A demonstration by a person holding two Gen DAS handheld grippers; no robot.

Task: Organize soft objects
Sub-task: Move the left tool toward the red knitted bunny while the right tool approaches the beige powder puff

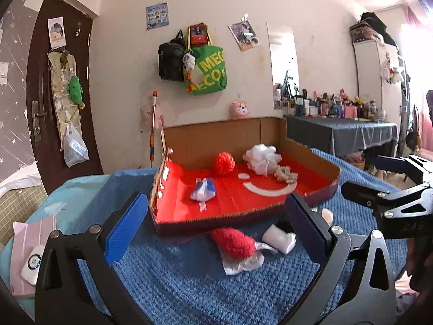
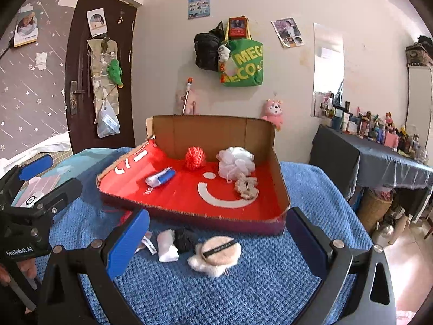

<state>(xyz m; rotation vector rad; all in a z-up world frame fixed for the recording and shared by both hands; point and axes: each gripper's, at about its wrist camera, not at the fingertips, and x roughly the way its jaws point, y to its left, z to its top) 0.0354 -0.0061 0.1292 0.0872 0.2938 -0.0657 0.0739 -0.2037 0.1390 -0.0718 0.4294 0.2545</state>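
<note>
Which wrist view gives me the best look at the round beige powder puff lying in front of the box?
The right wrist view: the powder puff lies whole on the blue blanket. In the left wrist view only a sliver of it shows behind a blue pad.

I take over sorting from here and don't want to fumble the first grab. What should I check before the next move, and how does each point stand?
1. Left gripper jaws wide and empty: ok.
2. Right gripper jaws wide and empty: ok.
3. Cardboard tray has bare red floor left: ok.
4. Red fuzzy piece on the blue blanket, unobstructed: ok.
5. Powder puff lying free of neighbours: not ok, it rests on a white fluffy item.
6. White roll separate from the black item: cannot tell.
</note>
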